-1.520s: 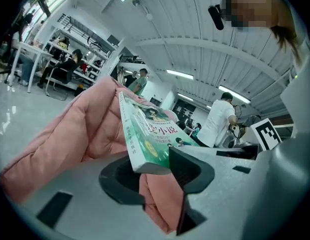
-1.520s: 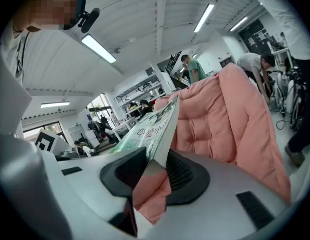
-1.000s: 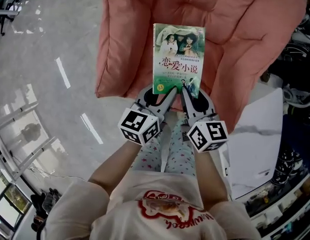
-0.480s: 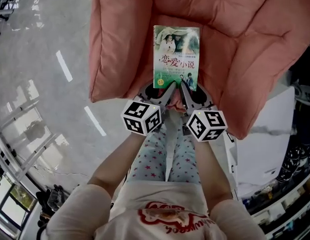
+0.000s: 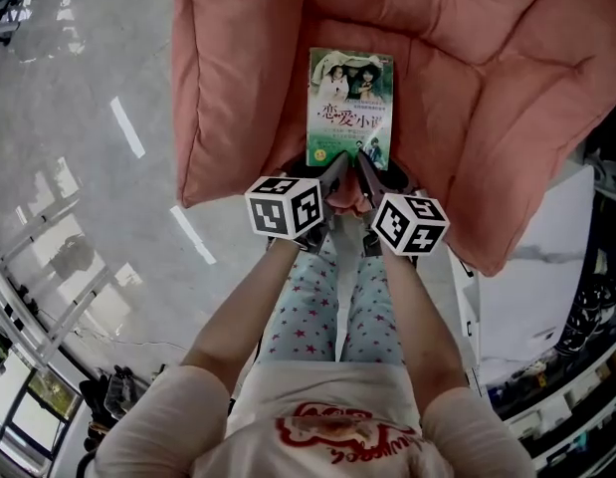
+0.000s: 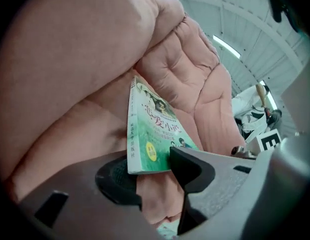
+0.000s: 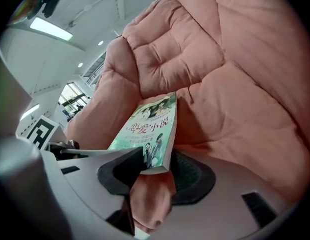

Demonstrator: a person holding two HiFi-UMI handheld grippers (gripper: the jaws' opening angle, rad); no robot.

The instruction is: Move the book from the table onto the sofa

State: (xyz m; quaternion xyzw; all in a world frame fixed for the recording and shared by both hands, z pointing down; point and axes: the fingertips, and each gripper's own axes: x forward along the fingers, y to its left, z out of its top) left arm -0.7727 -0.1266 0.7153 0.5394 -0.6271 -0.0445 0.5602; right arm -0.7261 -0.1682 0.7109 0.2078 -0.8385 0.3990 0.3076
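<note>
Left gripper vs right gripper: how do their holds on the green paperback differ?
The left gripper clamps the spine-side near corner of the green paperback book; the right gripper has the open-edge near corner. The left gripper's jaws sit closed on the book; the right gripper's jaws are opening, with the corner between the pads. Shared: both reach in from the book's near edge, and the book is over the pink quilted sofa cushion.

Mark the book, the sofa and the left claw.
book (image 5: 350, 103), head view, middle of its front cover.
sofa (image 5: 487, 58), head view, bare pink cushion right of the book.
left claw (image 6: 150, 170), left gripper view, midway between its pads, at the book's lower edge.
</note>
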